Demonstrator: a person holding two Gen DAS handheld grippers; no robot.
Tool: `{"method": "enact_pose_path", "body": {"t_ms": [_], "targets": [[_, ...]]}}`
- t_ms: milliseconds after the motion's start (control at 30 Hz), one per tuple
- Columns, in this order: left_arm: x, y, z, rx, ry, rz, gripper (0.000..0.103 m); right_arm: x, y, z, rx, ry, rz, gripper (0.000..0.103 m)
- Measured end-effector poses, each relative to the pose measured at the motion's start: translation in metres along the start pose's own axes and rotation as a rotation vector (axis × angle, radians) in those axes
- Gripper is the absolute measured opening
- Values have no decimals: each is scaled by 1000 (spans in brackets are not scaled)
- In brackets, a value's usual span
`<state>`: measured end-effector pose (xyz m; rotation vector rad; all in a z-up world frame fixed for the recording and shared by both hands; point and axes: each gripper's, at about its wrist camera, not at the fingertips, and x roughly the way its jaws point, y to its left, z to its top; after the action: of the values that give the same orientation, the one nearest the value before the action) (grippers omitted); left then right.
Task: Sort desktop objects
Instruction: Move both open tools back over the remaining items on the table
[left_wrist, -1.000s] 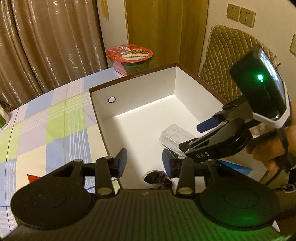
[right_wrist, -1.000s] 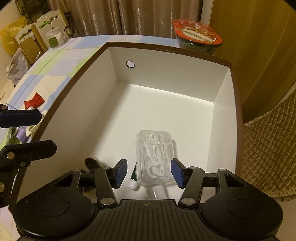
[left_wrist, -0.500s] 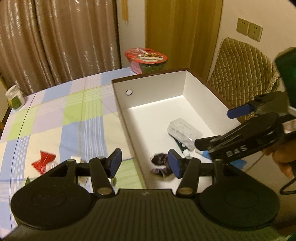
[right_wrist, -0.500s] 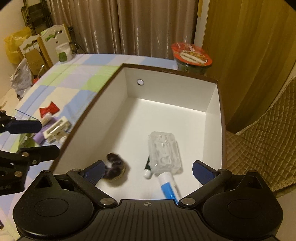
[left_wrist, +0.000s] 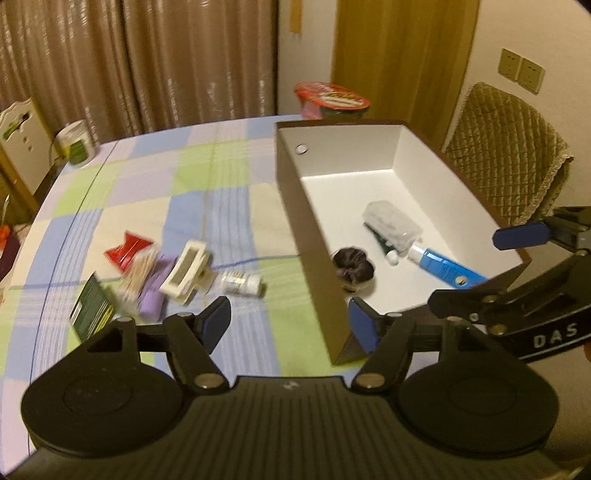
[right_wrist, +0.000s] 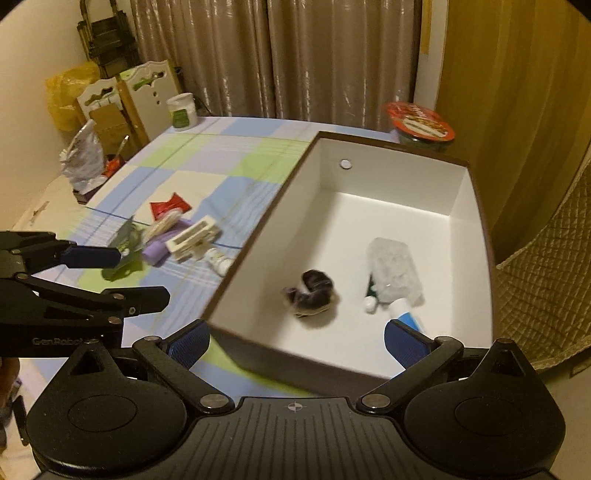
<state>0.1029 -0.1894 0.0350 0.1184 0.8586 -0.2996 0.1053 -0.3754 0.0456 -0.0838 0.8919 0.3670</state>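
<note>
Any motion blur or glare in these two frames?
Left wrist: clutter left of the box is smeared, the bottle worst; curved fisheye edges. Right wrist: scrunchie and near box rim blurred. Both: warm dim light, bright band on the box floor.

Checked table (left_wrist: 229, 184) with box (left_wrist: 314, 236), clutter (left_wrist: 184, 273)

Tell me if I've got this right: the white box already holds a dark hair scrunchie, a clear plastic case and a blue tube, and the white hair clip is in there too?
Not quite. The white hair clip lies on the checked tablecloth outside the white box, as the left wrist view shows. The dark hair scrunchie, clear plastic case and blue tube are inside.
</note>
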Motion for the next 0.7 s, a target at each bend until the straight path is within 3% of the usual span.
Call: {"method": "enact_pose_path", "body": {"t_ms": [433,700], "targets": [[-20,30,-32,-99,19,112,84,0,24,-7,-27,-25,84,103],[-17,61,-40,-91,21,92,89,2,59,6,-32,-84,70,103]]}}
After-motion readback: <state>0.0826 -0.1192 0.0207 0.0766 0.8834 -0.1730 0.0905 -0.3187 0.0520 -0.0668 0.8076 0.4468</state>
